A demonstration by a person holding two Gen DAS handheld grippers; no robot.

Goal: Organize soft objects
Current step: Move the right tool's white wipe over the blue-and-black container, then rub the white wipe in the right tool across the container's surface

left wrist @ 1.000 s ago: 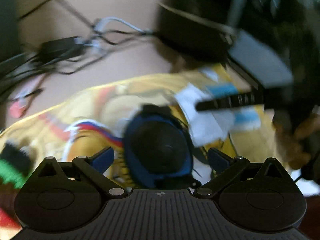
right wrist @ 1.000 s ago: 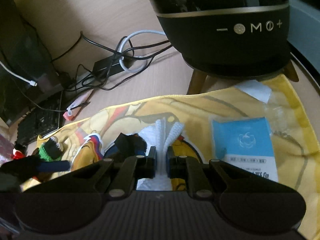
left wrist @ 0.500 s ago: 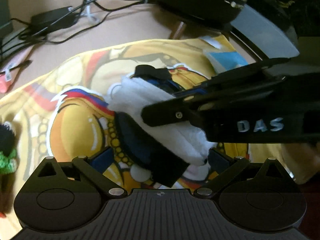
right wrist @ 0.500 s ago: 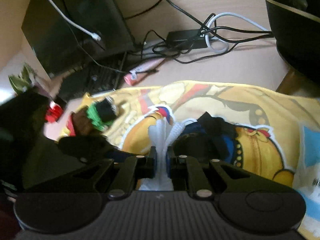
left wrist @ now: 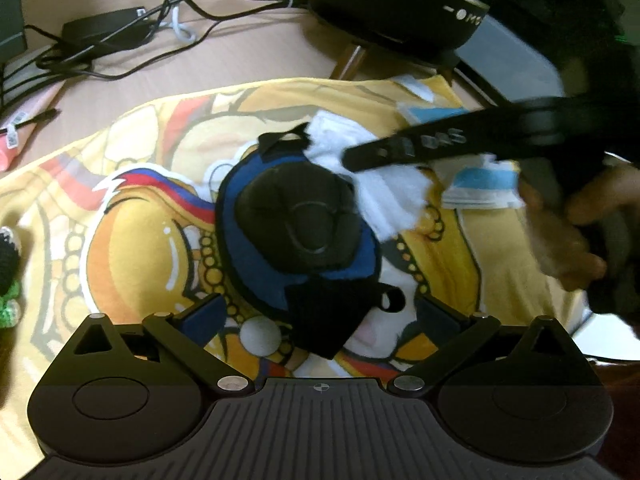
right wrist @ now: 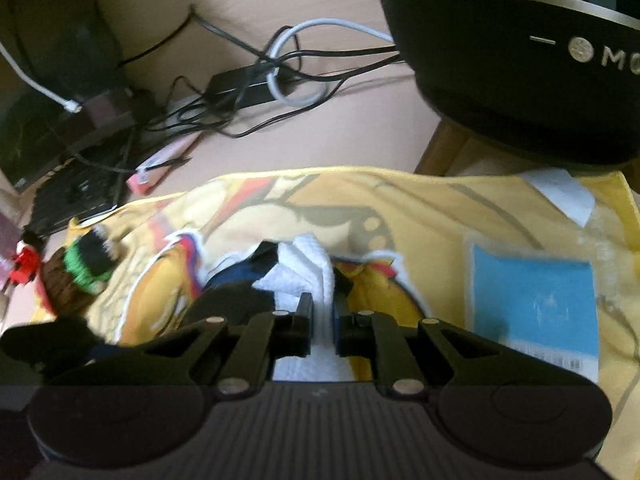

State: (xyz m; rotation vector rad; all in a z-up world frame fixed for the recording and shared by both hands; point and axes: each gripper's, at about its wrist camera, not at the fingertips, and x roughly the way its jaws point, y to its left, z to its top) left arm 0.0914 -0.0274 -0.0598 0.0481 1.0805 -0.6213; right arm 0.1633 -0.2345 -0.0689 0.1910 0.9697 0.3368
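- White fleece cloth (right wrist: 316, 276) sits pinched between the clenched jaws of the right gripper (right wrist: 322, 312), draped against the blue-and-black pad (left wrist: 298, 228) on the yellow printed cloth (left wrist: 132, 240).
- Left gripper (left wrist: 318, 312) hovers released, jaws straddling the pad's near edge at 6 o'clock.
- Best handling, I judge: lift the fleece clear toward 2 o'clock before releasing, avoiding the blue packet (right wrist: 532, 304).
- Cables (right wrist: 256, 80) lie far off at 11 o'clock.
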